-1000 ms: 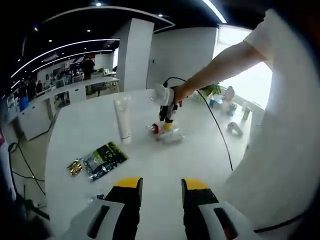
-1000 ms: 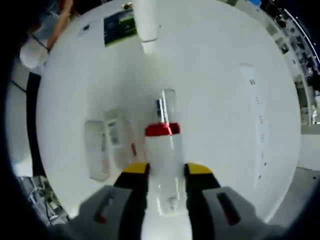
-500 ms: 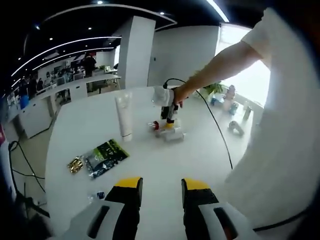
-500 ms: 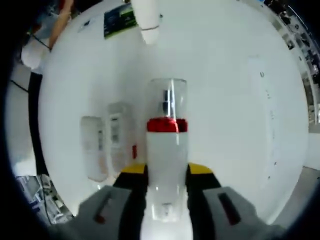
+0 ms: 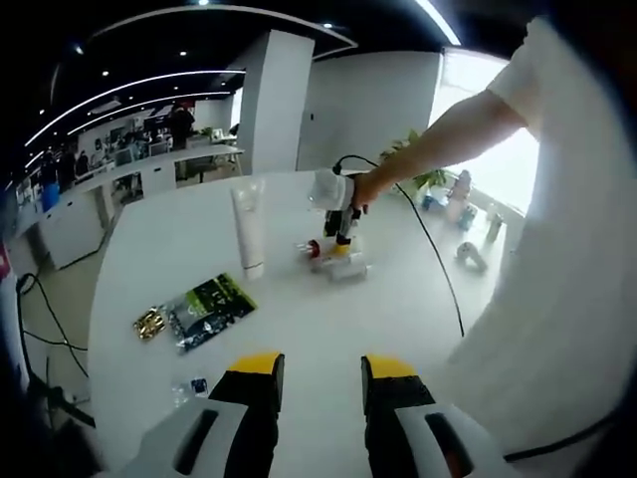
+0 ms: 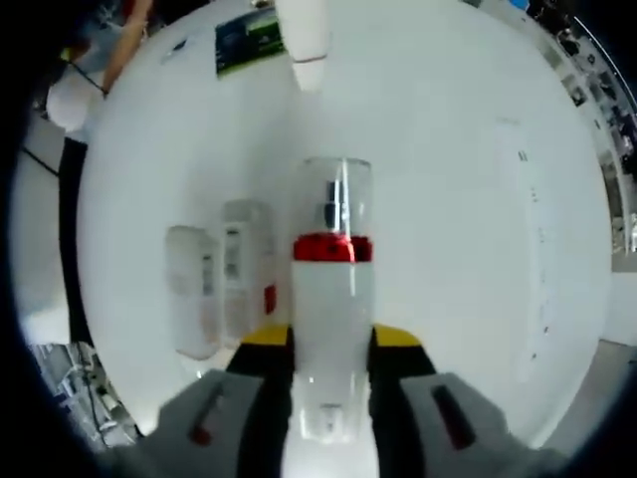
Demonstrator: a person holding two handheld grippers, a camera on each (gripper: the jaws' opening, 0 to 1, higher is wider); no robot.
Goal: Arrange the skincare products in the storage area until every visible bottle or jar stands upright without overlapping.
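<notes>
Right claw (image 6: 318, 344) clenched on light, slick spray bottle (image 6: 331, 289) mid-body, beside lying bottles (image 6: 219, 284); left claw (image 5: 315, 373) released.

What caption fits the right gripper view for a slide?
Right gripper shut on a red-collared bottle above the white table.

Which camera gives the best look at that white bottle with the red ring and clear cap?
The right gripper view: the white bottle with the red ring and clear cap sits large and central between that right gripper's jaws. In the left gripper view it is a tiny, distant shape on the white table.
</notes>
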